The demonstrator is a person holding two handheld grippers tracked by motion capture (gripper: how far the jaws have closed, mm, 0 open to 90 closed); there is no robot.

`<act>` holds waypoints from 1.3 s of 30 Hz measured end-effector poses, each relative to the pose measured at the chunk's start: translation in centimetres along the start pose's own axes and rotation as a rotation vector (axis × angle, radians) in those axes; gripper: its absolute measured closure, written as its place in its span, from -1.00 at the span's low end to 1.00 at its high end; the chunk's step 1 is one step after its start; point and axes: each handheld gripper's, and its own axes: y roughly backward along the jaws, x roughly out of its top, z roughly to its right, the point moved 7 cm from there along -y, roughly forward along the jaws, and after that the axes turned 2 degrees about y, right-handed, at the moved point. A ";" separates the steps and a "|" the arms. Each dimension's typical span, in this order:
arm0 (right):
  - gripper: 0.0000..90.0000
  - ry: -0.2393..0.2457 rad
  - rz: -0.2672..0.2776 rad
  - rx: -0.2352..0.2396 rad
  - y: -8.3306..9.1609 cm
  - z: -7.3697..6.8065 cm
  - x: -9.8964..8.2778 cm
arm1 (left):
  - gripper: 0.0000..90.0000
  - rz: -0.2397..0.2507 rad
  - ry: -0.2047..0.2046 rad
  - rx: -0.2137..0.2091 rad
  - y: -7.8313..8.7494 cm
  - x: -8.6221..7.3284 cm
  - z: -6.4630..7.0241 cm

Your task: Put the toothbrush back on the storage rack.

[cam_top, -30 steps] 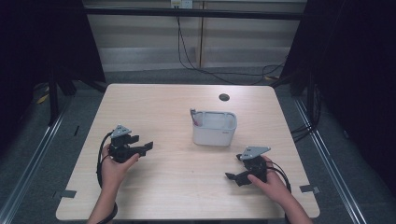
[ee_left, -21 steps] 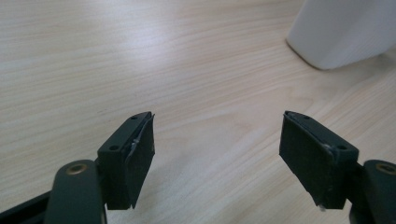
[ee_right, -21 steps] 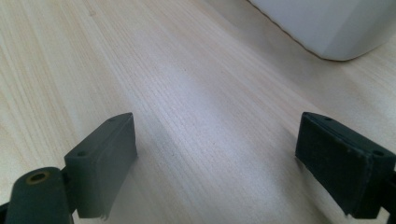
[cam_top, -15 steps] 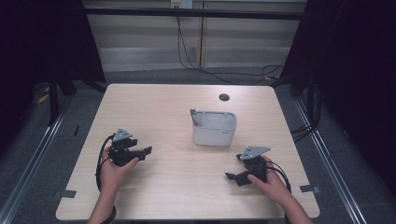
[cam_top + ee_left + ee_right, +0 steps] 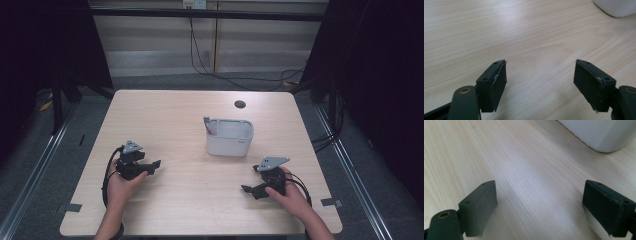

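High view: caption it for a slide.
Left tongs and right tongs held open over the wooden table, white bin between.

The high view looks forward and down from above the near edge, taking in the whole wooden table [image 5: 200, 125] and the dark floor around it. The left gripper view sits low and close over the tabletop, facing right toward the white bin [image 5: 616, 7] at its top right corner. The right gripper view, equally low, faces the same bin [image 5: 599, 135], which both share with the high view [image 5: 229, 137].
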 end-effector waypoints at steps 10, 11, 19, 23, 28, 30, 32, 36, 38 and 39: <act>-0.73 0.001 0.000 0.000 0.0 0.0 0.0 | -0.42 -0.023 -0.011 0.007 -0.2 -0.5 -0.1; -0.73 0.001 0.000 0.000 0.0 0.0 0.0 | -0.43 -0.026 -0.013 0.005 -0.3 -0.5 -0.1; -0.73 0.001 0.000 0.000 0.0 0.0 0.0 | -0.44 -0.036 -0.017 0.012 -0.5 -0.9 -0.2; -0.73 0.001 0.000 0.000 0.0 0.0 0.0 | -0.46 -0.033 -0.036 0.015 -0.5 -0.9 -0.2; -0.73 0.001 0.000 0.000 0.0 0.0 0.0 | -0.58 -0.026 -0.078 0.021 -0.8 -1.0 -0.1; -0.73 0.001 0.001 0.000 0.0 0.0 0.0 | -0.63 -0.037 -0.094 0.023 -0.9 -1.1 0.0; -0.73 0.001 0.001 0.000 0.0 0.0 0.0 | -0.66 -0.041 -0.103 0.027 -0.9 -1.1 0.0; -0.73 0.001 0.001 0.000 0.0 0.0 0.0 | -0.66 -0.040 -0.103 0.027 -1.0 -1.1 0.0; -0.73 0.002 0.000 0.000 0.0 0.0 0.0 | -0.67 -0.040 -0.103 0.028 -1.0 -1.1 0.0; -0.73 0.001 0.001 0.000 0.0 0.0 0.0 | -0.67 -0.040 -0.102 0.028 -1.0 -1.1 0.0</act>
